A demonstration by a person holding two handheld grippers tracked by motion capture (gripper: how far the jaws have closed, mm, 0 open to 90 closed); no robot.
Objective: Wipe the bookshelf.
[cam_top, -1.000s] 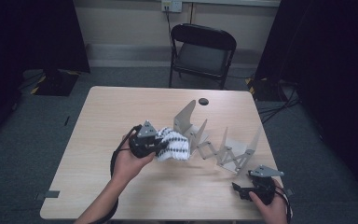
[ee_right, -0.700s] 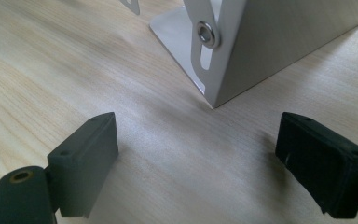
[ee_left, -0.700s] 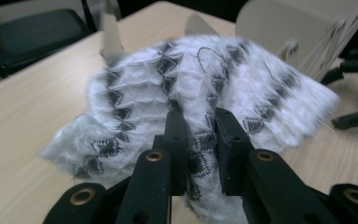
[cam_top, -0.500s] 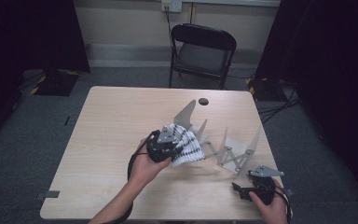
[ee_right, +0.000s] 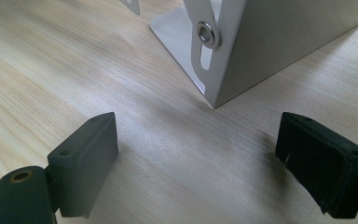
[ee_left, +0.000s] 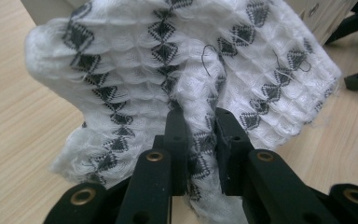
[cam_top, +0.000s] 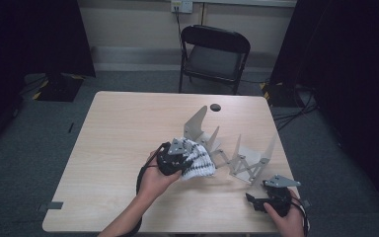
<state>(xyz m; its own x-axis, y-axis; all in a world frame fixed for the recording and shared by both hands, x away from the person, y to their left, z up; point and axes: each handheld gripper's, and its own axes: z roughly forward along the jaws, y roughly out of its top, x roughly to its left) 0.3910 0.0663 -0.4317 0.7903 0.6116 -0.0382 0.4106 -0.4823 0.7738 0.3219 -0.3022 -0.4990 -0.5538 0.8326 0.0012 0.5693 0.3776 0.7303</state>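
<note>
Left tool [ee_left: 196, 135] clenched on a patterned white cloth [ee_left: 177, 70], lowered beside the metal rack [cam_top: 237, 153]. Right tool [ee_right: 214, 154] released, resting on the surface [cam_top: 123, 128]. Judged step: placing the cloth; next calls for seating it at the rack before letting go.

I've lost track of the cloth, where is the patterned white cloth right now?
In the high view the cloth is pinched in the left gripper near the table's middle, against the metal rack's left end.

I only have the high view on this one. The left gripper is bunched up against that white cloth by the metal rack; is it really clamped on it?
Observer: Yes. The left gripper pinches a fold of the patterned cloth between its pads.
Operator: And the right one?
Observer: The right gripper stands wide open with nothing between the jaws.
Operator: What does it face?
Observer: A corner of the metal rack, on the table.
</note>
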